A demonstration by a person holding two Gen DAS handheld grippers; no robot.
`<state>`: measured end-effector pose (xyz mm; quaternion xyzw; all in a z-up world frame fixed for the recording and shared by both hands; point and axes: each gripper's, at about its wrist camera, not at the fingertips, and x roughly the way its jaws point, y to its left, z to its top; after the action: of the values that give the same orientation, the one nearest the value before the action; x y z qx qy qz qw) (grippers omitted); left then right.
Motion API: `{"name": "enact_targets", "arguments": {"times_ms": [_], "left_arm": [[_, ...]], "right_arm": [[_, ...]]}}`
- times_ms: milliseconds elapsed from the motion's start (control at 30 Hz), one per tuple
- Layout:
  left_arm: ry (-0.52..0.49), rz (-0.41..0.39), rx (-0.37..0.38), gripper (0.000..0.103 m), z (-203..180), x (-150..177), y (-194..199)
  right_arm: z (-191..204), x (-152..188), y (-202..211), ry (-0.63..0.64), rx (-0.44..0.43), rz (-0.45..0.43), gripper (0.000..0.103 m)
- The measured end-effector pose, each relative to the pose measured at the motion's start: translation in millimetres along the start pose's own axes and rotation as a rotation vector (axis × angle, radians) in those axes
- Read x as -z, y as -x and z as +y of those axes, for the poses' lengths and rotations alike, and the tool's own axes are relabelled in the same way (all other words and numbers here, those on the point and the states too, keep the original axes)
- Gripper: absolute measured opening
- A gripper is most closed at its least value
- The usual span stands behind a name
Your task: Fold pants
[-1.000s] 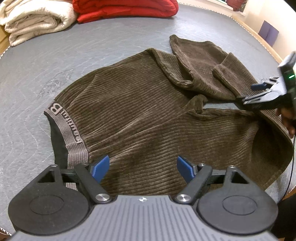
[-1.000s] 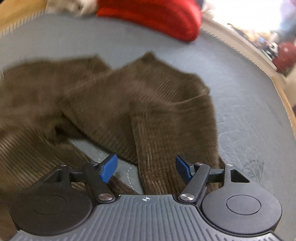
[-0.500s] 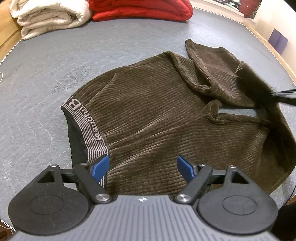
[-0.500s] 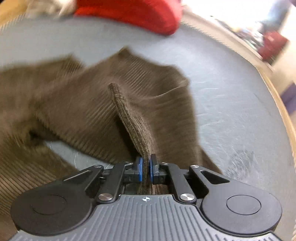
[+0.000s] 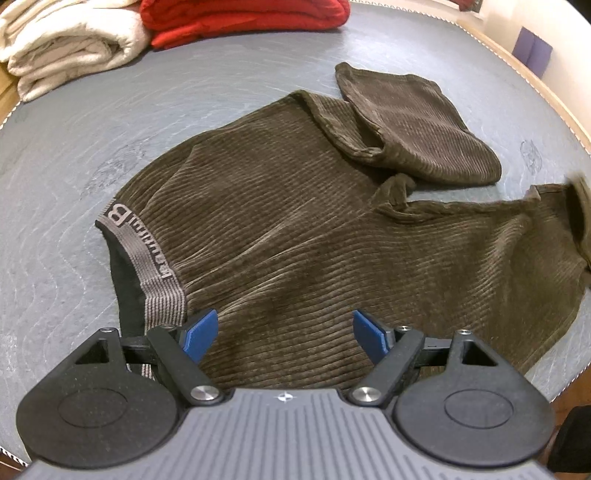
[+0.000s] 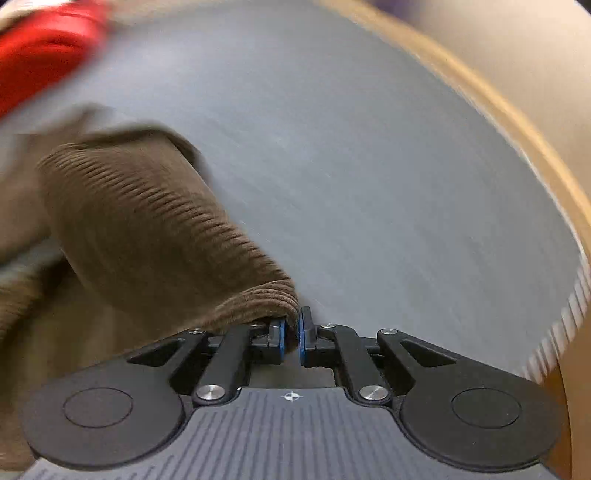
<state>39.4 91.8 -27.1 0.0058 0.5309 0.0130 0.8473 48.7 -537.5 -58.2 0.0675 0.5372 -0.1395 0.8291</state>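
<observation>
The desk (image 5: 92, 122) is a broad round surface covered in a grey quilted pad with wavy stitch lines and a pale wooden rim; it carries everything here.

The pants (image 5: 295, 236) lie spread flat on the desk directly ahead of the left claw (image 5: 284, 332), occupying most of the pad. They are dark brown, thick-ribbed corduroy, soft and limp. The waistband (image 5: 147, 258), a grey striped elastic with woven lettering, sits just ahead and to the left of that claw, showing a black lining at its opening. One leg is doubled back on itself well ahead and to the right of the left claw, forming a blunt folded lobe. The other leg runs out to the right edge of that view, its cuff raised and blurred.

That cuff is raised because the right claw (image 6: 291, 334) has it: the blue pads are pinched tight on the hem, with the ribbed cloth bunching up and away to the left of the claw. The heavy blur suggests the leg is being drawn out straight, presumably to square the garment before folding. No fold appears made yet.

The left claw stands wide apart, its blue pads (image 5: 197, 334) hanging over the seat area near the waistband, gripping nothing. Judged likely: positioned to pin or take the waist.

Far ahead of the left claw, a folded cream blanket (image 5: 66, 48) and a folded red blanket (image 5: 240, 14) sit side by side at the desk's far edge, both plush.
</observation>
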Motion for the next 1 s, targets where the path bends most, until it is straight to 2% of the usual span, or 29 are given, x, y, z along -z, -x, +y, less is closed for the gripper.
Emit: {"name": "enact_targets", "arguments": {"times_ms": [67,133,267,333,367,400,467,500,533,600,633,700,767,833,867,933,1000], "left_arm": [[-0.003,0.001,0.006,0.085,-3.8,-2.0,-1.4],[-0.011,0.002,0.006,0.085,-8.8,-4.2,-3.0],[-0.033,0.008,0.007,0.085,-18.6,-6.4,-6.8],[-0.041,0.012,0.006,0.085,-20.7,-6.9,-8.6],[-0.042,0.012,0.006,0.085,-21.1,-7.4,-8.8],[-0.043,0.011,0.006,0.085,-20.6,-7.8,-9.0],[-0.037,0.012,0.003,0.085,-18.8,-8.5,-9.2],[-0.032,0.013,0.004,0.085,-17.5,-8.9,-9.1],[-0.029,0.012,0.005,0.085,-16.9,-9.4,-8.8],[-0.027,0.008,0.006,0.085,-15.0,-10.1,-7.6],[-0.026,0.007,0.007,0.085,-14.6,-10.5,-7.1],[-0.020,0.006,0.011,0.085,-13.1,-10.9,-6.1],[-0.018,0.007,0.011,0.085,-12.8,-10.6,-5.4],[-0.020,0.008,0.011,0.085,-12.4,-10.1,-5.7],[-0.021,0.011,0.010,0.085,-12.3,-9.7,-6.0],[-0.022,0.014,0.009,0.086,-12.4,-8.8,-6.3],[-0.024,0.014,0.007,0.086,-11.8,-8.3,-6.7]], "right_arm": [[-38.7,13.9,-17.3,-0.105,0.002,0.112,0.007],[-60.9,20.7,-22.7,-0.182,-0.051,0.142,0.008],[-74.2,14.2,-11.8,-0.254,-0.118,0.069,0.017],[-76.3,7.9,-3.7,-0.267,-0.135,0.013,0.027],[-80.2,7.9,1.7,-0.274,-0.135,-0.026,0.036],[-82.8,5.6,6.0,-0.285,-0.129,-0.059,0.045],[-92.2,5.7,10.9,-0.331,-0.100,-0.079,0.053],[-96.9,10.8,8.7,-0.366,-0.060,-0.054,0.050],[-102.6,14.6,4.7,-0.418,0.018,-0.018,0.049],[-110.8,19.0,3.9,-0.476,0.160,-0.001,0.049],[-115.1,19.5,5.7,-0.490,0.181,-0.020,0.049],[-121.4,21.2,14.6,-0.512,0.092,-0.084,0.049],[-109.2,13.4,12.4,-0.469,-0.086,-0.140,0.049],[-93.7,6.6,16.9,-0.328,-0.252,-0.170,0.050],[-79.0,4.7,19.6,-0.229,-0.295,-0.182,0.052],[-49.7,4.3,23.0,-0.047,-0.324,-0.183,0.054],[-16.0,11.7,22.0,0.160,-0.299,-0.169,0.054]]}}
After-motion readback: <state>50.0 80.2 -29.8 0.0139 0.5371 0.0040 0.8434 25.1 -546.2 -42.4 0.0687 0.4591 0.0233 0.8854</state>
